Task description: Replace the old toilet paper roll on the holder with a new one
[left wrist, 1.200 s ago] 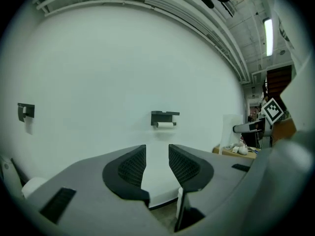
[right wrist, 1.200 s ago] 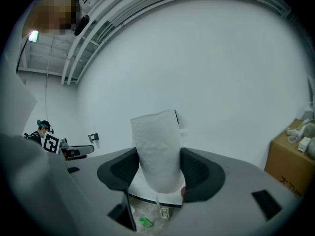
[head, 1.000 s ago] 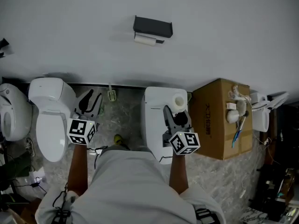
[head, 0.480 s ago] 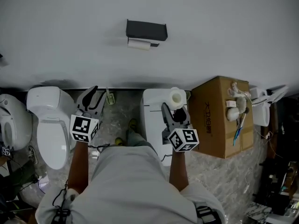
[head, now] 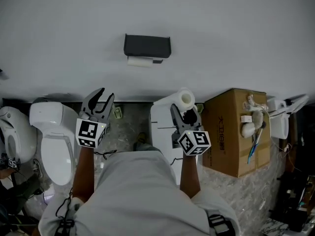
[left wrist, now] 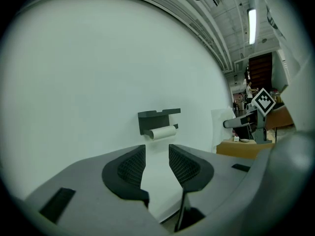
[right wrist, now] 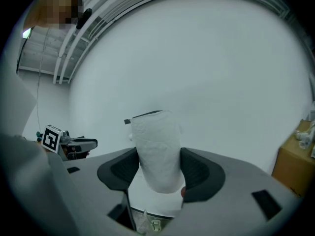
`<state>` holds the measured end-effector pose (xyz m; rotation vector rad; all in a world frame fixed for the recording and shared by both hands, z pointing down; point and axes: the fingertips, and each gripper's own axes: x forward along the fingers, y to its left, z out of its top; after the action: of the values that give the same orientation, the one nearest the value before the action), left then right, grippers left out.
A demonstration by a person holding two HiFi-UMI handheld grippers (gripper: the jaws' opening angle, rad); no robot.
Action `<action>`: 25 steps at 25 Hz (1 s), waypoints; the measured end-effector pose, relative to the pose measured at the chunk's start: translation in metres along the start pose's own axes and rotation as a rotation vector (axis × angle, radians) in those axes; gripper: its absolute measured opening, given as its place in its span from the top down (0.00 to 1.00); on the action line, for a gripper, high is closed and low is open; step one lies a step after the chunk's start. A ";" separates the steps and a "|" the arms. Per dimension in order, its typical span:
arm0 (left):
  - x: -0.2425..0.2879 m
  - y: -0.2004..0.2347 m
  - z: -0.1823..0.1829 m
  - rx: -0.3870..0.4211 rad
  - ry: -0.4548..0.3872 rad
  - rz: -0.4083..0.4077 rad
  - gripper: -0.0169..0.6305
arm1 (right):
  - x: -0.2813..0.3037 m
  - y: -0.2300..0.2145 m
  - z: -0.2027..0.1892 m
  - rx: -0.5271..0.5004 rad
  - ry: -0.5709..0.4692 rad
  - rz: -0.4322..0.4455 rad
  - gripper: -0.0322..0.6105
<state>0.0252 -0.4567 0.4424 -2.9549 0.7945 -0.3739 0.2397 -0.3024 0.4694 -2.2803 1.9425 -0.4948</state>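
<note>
One new roll (right wrist: pixel 156 149), clamped in right gripper (right wrist: pixel 158 173)

Head view: even, diffuse light, no glare; wall (head: pixel 221 33) reads flat pale grey. Soft shadow just under the holder (head: pixel 147 45) & a dark band where wall meets floor (head: pixel 129 124). Floor dimmer, esp. toward its right edge, nearly black at the bottom-right corner. Sharp, no motion blur.

Both gripper views: strong fisheye, black vignette at corners, straight lines bowed, e.g. ceiling pipes (right wrist: pixel 93 21).

Left gripper view: tube light (left wrist: pixel 252 21) blown out at top right.

Right gripper view: new roll (right wrist: pixel 156 151) bright white, embossing in focus; bg wall featureless.
</note>
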 end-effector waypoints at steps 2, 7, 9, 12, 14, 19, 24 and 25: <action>0.016 0.000 0.005 0.025 -0.002 0.003 0.75 | 0.013 -0.011 0.005 0.017 -0.001 0.011 0.53; 0.056 -0.006 0.015 0.120 0.008 0.005 0.72 | 0.036 -0.037 0.011 0.024 0.006 0.027 0.53; 0.070 -0.010 0.019 0.154 0.012 0.005 0.71 | 0.043 -0.046 0.012 0.033 0.010 0.034 0.53; 0.090 -0.016 0.027 0.202 0.009 0.005 0.70 | 0.054 -0.056 0.013 0.042 0.013 0.056 0.53; 0.100 -0.023 0.031 0.255 0.015 0.001 0.70 | 0.057 -0.060 0.014 0.045 0.011 0.072 0.53; 0.128 -0.033 0.029 0.501 0.079 0.007 0.66 | 0.063 -0.068 0.015 0.033 0.012 0.092 0.53; 0.148 -0.037 0.031 0.671 0.118 0.029 0.63 | 0.055 -0.081 0.011 0.050 0.017 0.066 0.53; 0.152 -0.038 0.029 0.697 0.133 0.028 0.63 | 0.054 -0.083 0.009 0.059 0.018 0.061 0.53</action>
<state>0.1781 -0.5001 0.4523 -2.2830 0.5605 -0.6867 0.3282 -0.3417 0.4940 -2.1816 1.9720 -0.5600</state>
